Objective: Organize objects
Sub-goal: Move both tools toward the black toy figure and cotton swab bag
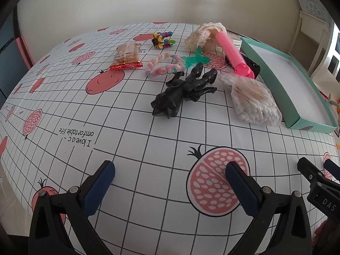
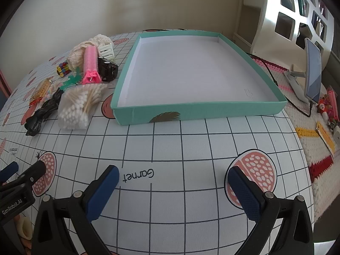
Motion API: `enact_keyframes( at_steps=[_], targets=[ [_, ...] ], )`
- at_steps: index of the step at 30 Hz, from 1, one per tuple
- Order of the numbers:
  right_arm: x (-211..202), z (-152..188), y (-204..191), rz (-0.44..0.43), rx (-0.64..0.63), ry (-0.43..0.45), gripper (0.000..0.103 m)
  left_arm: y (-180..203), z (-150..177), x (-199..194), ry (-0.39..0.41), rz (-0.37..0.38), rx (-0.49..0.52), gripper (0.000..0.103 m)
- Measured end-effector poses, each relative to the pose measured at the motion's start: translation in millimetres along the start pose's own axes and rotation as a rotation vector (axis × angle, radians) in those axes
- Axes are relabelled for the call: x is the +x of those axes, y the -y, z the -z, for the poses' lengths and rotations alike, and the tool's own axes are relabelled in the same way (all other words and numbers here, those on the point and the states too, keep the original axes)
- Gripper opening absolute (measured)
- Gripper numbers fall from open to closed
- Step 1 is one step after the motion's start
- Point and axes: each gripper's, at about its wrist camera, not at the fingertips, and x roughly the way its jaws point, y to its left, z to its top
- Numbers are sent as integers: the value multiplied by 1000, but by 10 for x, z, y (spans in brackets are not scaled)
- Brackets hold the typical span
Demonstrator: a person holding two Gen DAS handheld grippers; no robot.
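Note:
A shallow teal box (image 2: 191, 110) with a white inside stands empty on the patterned tablecloth; it shows at the right of the left wrist view (image 1: 276, 85). Left of it lies a loose pile: a bag of cotton swabs (image 1: 252, 99) (image 2: 78, 106), a black toy figure (image 1: 182, 91) (image 2: 42, 112), a pink hair roller (image 1: 233, 53) (image 2: 91, 65), a pastel fuzzy ring (image 1: 163, 63), a snack packet (image 1: 126, 56), a green clip (image 1: 195, 58) and a lace cloth (image 1: 201, 35). My left gripper (image 1: 170, 186) and right gripper (image 2: 172, 190) are both open and empty, low over the cloth, short of the objects.
A colourful beaded clip (image 1: 162, 40) lies far back. A black clip (image 2: 108, 69) and a white basket (image 2: 106, 51) sit by the roller. A phone on a stand (image 2: 312, 74) with a cable, and small items on a knitted mat (image 2: 318, 140), are right of the box.

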Motion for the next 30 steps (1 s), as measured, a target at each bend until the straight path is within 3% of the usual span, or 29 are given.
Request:
enact_keyframes(
  at_steps=[22,26,30],
  targets=[
    [5,-38,-18,-10,4,-29,103,6,-8,9,1,-5,-12,103],
    [-151,-136,-36,-34,20,16,102,-4,-27,-7,-13,18,-17,103],
    [-382,-321,-81,-66,4,56,102,19,-135,-150,26,17,-1,103]
  ],
)
